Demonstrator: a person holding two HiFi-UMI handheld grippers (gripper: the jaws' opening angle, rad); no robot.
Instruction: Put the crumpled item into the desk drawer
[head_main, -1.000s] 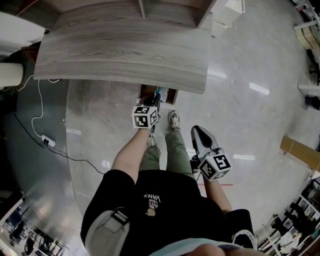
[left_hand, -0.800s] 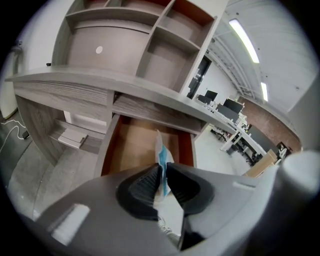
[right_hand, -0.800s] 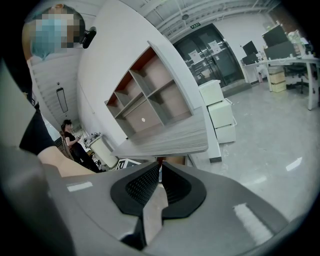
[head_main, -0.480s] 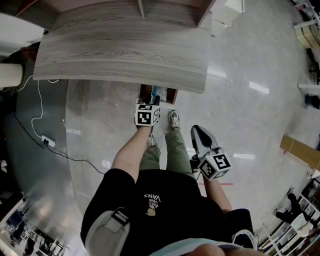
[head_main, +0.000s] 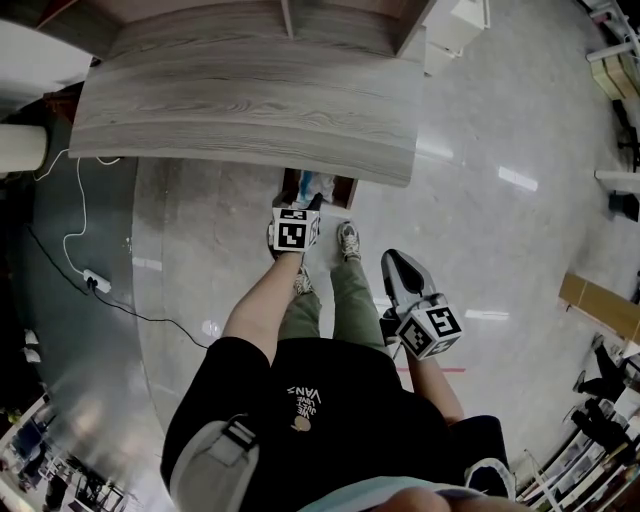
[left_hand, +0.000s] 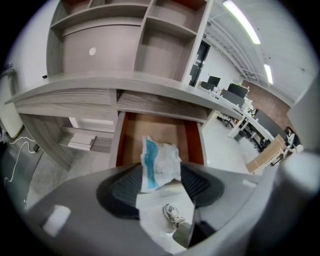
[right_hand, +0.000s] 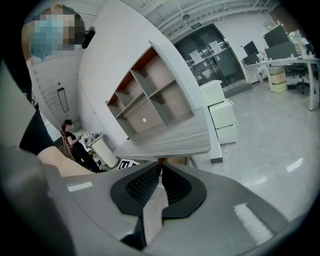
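The crumpled white and blue item (left_hand: 160, 161) lies over the open brown drawer (left_hand: 194, 145), just past my left gripper's tips; from the head view the item (head_main: 318, 186) shows inside the drawer (head_main: 346, 190) under the grey desk (head_main: 250, 100). My left gripper (left_hand: 161, 175) (head_main: 312, 205) hangs at the drawer's front, its jaws opening wide, and the pads do not press the item. Lower at the right, my right gripper (head_main: 395, 264) (right_hand: 160, 167) stays shut, with nothing between its jaws, far from the drawer.
Open shelves (left_hand: 145, 40) rise behind the desk top. A white cable and power strip (head_main: 95, 283) lie on the floor at the left. The person's shoes (head_main: 348, 240) stand in front of the drawer. White cabinets (right_hand: 220, 120) stand beside the desk's right end.
My left gripper has moved a little forward to the drawer and its jaws have spread. The crumpled item has left them and now shows in the drawer. The right gripper has not moved.
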